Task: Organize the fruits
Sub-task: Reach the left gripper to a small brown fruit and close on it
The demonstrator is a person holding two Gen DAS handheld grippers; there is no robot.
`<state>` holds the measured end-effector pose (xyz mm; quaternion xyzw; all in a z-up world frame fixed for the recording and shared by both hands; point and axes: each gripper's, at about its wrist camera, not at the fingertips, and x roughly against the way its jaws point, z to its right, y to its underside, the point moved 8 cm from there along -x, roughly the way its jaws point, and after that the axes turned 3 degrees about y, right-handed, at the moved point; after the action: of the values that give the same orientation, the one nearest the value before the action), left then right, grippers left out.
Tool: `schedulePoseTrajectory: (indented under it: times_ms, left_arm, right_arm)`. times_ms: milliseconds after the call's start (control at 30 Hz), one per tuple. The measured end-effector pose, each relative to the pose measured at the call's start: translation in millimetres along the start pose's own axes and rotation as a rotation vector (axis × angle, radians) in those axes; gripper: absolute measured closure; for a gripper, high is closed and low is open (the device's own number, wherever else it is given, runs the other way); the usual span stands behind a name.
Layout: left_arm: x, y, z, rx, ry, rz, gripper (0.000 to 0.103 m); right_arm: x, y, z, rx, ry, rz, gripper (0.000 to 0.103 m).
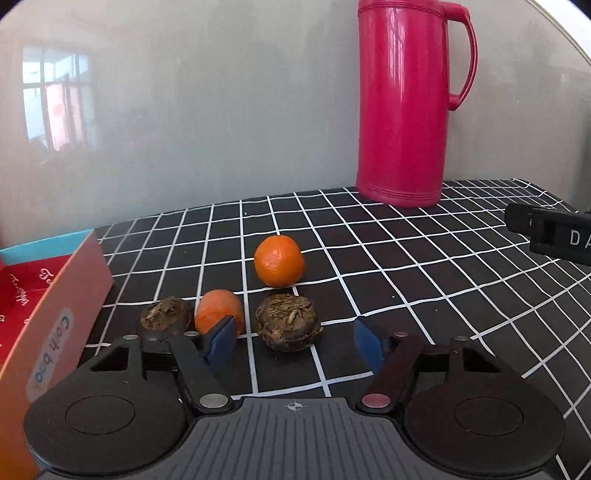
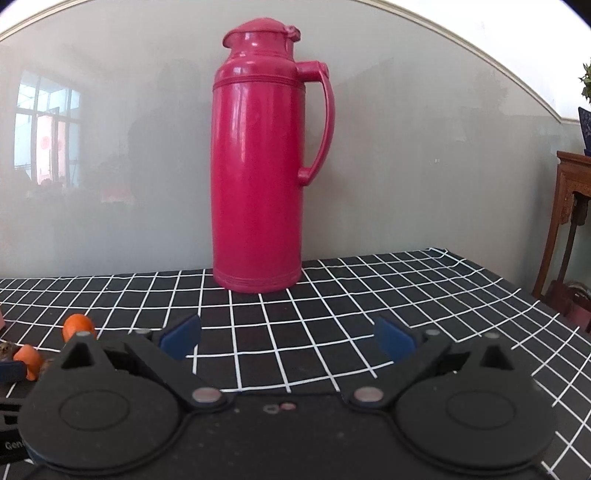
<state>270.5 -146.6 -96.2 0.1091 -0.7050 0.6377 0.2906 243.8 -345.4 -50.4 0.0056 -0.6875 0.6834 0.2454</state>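
Glossy pink plastic flask [image 2: 258, 173]; matt black checked tablecloth [image 1: 406, 266]; smooth, faintly dimpled tangerine [image 1: 279, 261]; rough, fibrous brown fruit [image 1: 288, 322]; satin cardboard box [image 1: 70, 295]; matt black plastic left gripper [image 1: 295, 341].

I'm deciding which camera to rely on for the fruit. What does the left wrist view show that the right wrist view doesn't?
Only the left wrist view shows the red box, two dark brown fruits and the whole far orange, with the left gripper open by the near brown fruit. Only the right wrist view shows the flask's lid and the wooden stand, with the right gripper open over bare cloth. Both share the pink flask and the checked cloth.
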Motion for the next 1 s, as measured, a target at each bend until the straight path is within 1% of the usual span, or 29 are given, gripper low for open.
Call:
schedulePoseTrajectory:
  times_ms: [100,167,267,300,433,500,600,800,1000]
  left_arm:
    - [-8,1,-1,0.012,0.006,-0.031,0.048]
    - [-12,1,-3,0.026,0.003,-0.043,0.050]
    - [-15,1,-3,0.030,0.003,-0.046,0.055]
    - [-16,0,-2,0.024,0.000,-0.044,0.061]
    - [-17,-1,-1,0.022,-0.002,-0.036,0.062]
    - [-14,-3,0,0.018,-0.007,-0.019,0.062]
    - [-9,-3,5,0.013,0.004,-0.017,0.062]
    - [12,-5,2,0.005,0.005,0.005,0.062]
    - [35,-11,-12,0.015,-0.005,0.044,0.062]
  right_arm:
    - [-7,0,1,0.000,-0.005,-0.008,0.003]
    - [-11,0,1,0.008,-0.004,-0.009,0.003]
    - [-18,2,3,0.014,0.000,-0.024,0.003]
    - [-19,2,4,0.013,0.003,-0.026,0.003]
    - [-19,2,12,-0.002,0.009,-0.024,0.003]
    - [-18,2,14,0.000,0.013,-0.023,0.003]
    - [-15,1,13,-0.002,0.007,-0.026,0.003]
    - [-4,-6,4,0.007,-0.001,-0.003,0.003]
    - [5,-13,2,0.030,0.028,0.019,0.003]
